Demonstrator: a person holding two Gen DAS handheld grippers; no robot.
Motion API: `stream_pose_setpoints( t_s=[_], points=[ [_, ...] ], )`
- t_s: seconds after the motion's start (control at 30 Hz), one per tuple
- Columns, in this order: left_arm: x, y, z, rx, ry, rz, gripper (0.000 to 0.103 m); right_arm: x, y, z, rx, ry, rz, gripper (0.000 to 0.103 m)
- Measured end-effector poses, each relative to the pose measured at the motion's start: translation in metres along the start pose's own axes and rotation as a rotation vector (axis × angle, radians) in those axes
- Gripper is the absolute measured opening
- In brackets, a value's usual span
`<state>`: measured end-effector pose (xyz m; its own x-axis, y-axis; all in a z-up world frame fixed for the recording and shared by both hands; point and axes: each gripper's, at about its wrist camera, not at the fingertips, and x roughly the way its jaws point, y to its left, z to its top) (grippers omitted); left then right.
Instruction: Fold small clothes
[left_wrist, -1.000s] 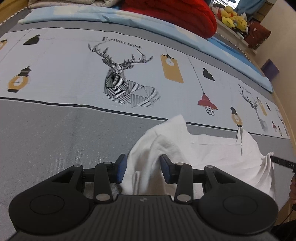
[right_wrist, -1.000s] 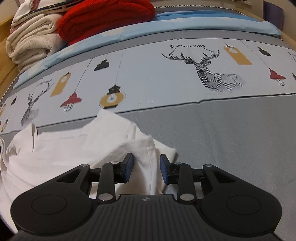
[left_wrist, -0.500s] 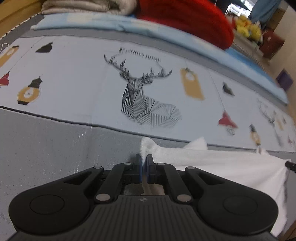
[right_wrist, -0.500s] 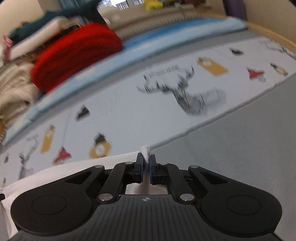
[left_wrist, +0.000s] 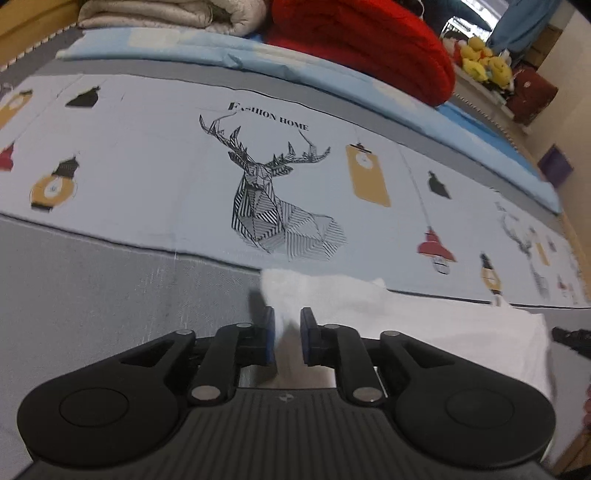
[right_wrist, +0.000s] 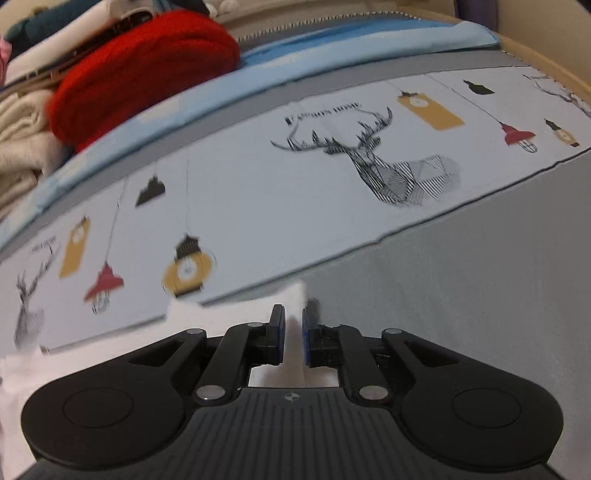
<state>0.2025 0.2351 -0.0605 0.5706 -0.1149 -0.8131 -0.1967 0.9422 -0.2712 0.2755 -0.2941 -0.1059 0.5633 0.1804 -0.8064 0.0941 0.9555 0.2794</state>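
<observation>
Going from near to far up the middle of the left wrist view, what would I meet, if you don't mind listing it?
Left gripper, jaws opening around white fabric → white cloth garment → grey band of the bedsheet → black line-drawn deer print → light blue folded quilt → red knitted blanket.

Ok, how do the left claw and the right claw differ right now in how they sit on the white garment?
The left claw has its jaws wider apart than the right claw. From the left claw the white garment spreads off to the right; from the right claw it spreads to the left. Shared: each is at an end of the garment's far edge over the grey bed cover, jaws opening, with cloth between them.
</observation>
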Motion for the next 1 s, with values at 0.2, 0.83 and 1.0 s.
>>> stream_pose_setpoints(
  t_s=[0.2,0.83,1.0],
  points=[
    [-0.04,0.015,-0.032,-0.075,0.121,-0.043,0.018,-0.04,-0.008,-0.025,-0.011,0.084,0.081,0.011],
    [-0.06,0.008,-0.114,0.081,0.285,0.001,0.026,-0.077,-0.02,-0.107,-0.126,0.275,0.027,0.028],
    [-0.061,0.005,-0.116,0.109,0.282,-0.011,0.018,-0.081,-0.015,-0.116,-0.198,0.288,0.038,0.018]
  ],
)
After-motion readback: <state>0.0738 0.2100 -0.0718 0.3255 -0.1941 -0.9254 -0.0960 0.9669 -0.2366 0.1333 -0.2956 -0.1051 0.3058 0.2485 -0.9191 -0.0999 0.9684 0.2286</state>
